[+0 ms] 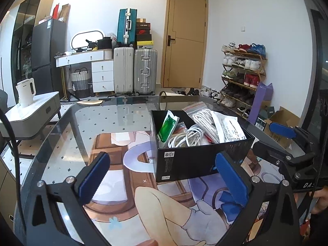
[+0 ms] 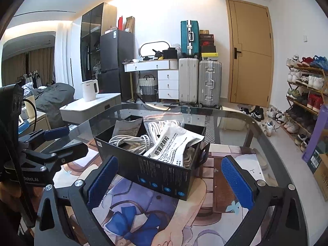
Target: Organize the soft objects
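Note:
An open black box point(image 1: 196, 162) point(image 2: 162, 174) stands on the glass table point(image 1: 61, 121) over a printed cartoon mat point(image 1: 123, 170). Inside lie a green sachet point(image 1: 168, 127), a coiled white cable point(image 1: 184, 138) point(image 2: 131, 141), a zip bag of white cord point(image 1: 202, 119) point(image 2: 160, 125) and a white printed pouch point(image 1: 231, 129) point(image 2: 174, 145). A grey pouch point(image 2: 127, 128) leans at the box's far side. My left gripper point(image 1: 164, 176) point(image 2: 61, 141) is open just short of the box, holding nothing. On the box's other side my right gripper point(image 2: 170, 181) point(image 1: 275, 141) is open and holds nothing either.
A white kettle point(image 1: 25, 92) sits on a low side table at the left. Suitcases point(image 1: 135, 71) and a drawer desk line the back wall beside a wooden door point(image 1: 184, 41). A shoe rack point(image 1: 242, 75) and a cardboard box point(image 1: 280, 125) stand at the right.

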### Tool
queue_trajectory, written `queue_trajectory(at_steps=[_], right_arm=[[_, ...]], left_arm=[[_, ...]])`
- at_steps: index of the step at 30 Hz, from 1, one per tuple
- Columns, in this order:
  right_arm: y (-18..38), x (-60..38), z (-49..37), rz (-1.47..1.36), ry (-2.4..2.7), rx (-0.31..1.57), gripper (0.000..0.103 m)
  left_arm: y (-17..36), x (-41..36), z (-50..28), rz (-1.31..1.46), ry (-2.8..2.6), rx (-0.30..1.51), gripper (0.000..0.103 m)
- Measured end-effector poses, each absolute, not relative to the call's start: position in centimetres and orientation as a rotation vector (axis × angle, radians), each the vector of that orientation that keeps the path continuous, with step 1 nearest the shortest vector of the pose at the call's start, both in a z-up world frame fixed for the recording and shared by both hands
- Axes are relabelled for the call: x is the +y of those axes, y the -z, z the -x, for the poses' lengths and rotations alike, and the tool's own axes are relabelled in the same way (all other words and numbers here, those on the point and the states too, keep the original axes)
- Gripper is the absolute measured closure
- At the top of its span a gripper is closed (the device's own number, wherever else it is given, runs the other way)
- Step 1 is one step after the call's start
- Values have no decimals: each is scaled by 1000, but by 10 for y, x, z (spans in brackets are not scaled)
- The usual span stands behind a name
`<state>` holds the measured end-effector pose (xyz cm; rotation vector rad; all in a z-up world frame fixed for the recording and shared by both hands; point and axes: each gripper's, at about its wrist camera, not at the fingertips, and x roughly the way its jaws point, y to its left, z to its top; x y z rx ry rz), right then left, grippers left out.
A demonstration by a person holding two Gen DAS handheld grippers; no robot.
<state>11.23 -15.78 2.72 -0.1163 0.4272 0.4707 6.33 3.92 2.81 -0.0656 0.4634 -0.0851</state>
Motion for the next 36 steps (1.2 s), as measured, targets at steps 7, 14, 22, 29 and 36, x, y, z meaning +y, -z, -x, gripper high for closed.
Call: queue_trajectory(at_steps=[7, 14, 22, 29, 36], right_arm=[[-27, -156, -108, 131, -456, 409, 1], [-29, -157, -101, 131, -452, 382, 1], [-30, -161, -101, 110, -448, 375, 1], [-31, -160, -101, 109, -447, 373, 1], [-32, -161, -101, 107, -448, 365, 1]], left_arm=[[-28, 41, -60, 62, 84, 464, 0], [-28, 41, -59, 65, 85, 459, 0], [-30, 41, -58, 65, 83, 455, 0], [-32, 39, -57, 66, 84, 450, 0], [-32, 39, -57, 71, 82, 448, 0]])
